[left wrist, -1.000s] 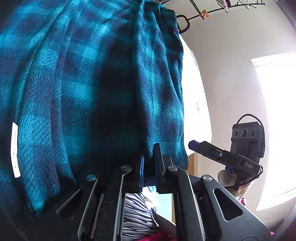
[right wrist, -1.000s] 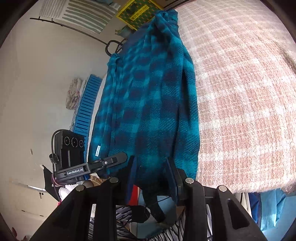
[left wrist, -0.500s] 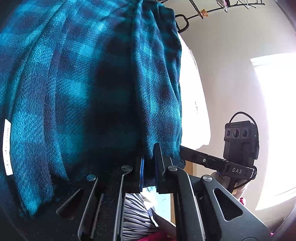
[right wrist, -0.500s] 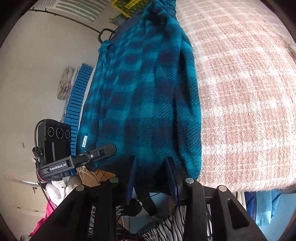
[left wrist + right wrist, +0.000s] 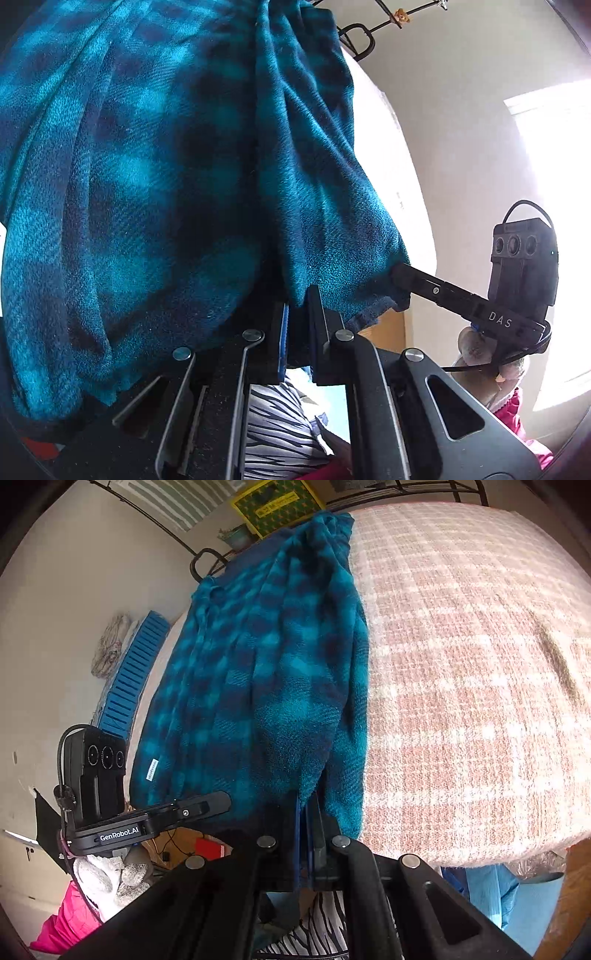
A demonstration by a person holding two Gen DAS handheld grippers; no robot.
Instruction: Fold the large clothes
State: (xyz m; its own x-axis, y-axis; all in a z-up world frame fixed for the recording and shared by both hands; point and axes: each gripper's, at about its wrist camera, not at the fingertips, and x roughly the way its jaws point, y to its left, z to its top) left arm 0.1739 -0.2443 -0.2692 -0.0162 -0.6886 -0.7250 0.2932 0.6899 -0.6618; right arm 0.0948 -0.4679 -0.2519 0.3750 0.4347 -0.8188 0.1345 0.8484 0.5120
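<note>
A teal and dark blue plaid fleece garment [image 5: 266, 672] lies lengthwise along the left side of a bed, its near end hanging over the front edge. It fills most of the left wrist view [image 5: 159, 177]. My right gripper [image 5: 307, 805] is shut on the garment's near hem. My left gripper [image 5: 297, 301] is shut on another part of the same hem. Each gripper shows in the other's view: the right one [image 5: 402, 275] touching the cloth, the left one [image 5: 218, 801] at the hem.
The bed has a pink and white checked cover [image 5: 461, 686]. A blue slatted crate [image 5: 133, 672] leans on the wall at left. Pink cloth [image 5: 62, 926] and clutter lie on the floor below. A bright window [image 5: 554, 221] is at right.
My right gripper's jaws have closed from open onto the garment's hem. The cloth near both grippers has bunched and lifted slightly. The left gripper stays shut on the hem.
</note>
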